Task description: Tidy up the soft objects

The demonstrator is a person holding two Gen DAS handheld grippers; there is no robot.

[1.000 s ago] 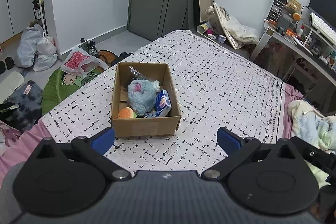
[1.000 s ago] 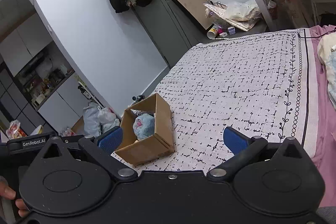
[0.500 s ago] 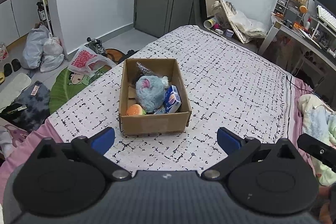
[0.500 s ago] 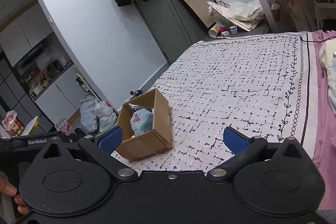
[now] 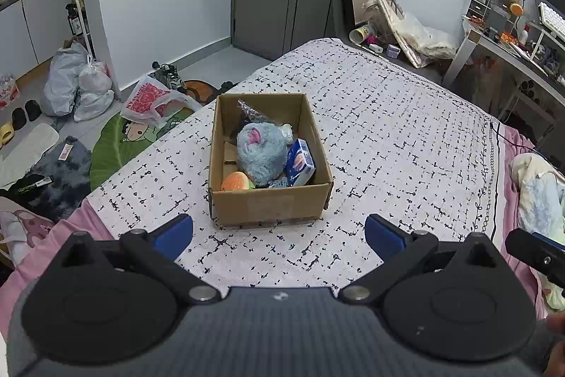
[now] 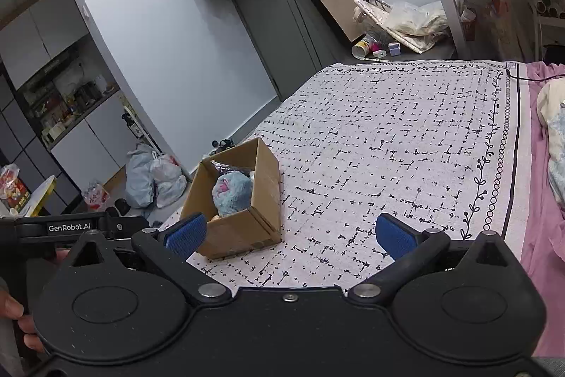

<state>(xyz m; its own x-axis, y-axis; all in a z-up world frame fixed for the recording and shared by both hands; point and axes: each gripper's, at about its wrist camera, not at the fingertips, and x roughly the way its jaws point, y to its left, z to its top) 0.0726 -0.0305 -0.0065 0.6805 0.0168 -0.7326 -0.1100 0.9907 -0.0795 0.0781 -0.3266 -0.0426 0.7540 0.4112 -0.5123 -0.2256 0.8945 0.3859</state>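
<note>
In the left wrist view the cardboard box, holding the blue plush, now sits at frame centre on the bed, further right than a second ago; the left gripper has its jaws wide and empty. In the right wrist view the box has drifted to lower left of centre, and the right gripper also stands wide, holding nothing.

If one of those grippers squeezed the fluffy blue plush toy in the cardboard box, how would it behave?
The fluffy blue plush toy would probably squash and sag, since it looks furry and stuffed. It likely lifts lightly. Wedged beside the blue-and-white carton in the brown cardboard box, it might drag that along.
</note>
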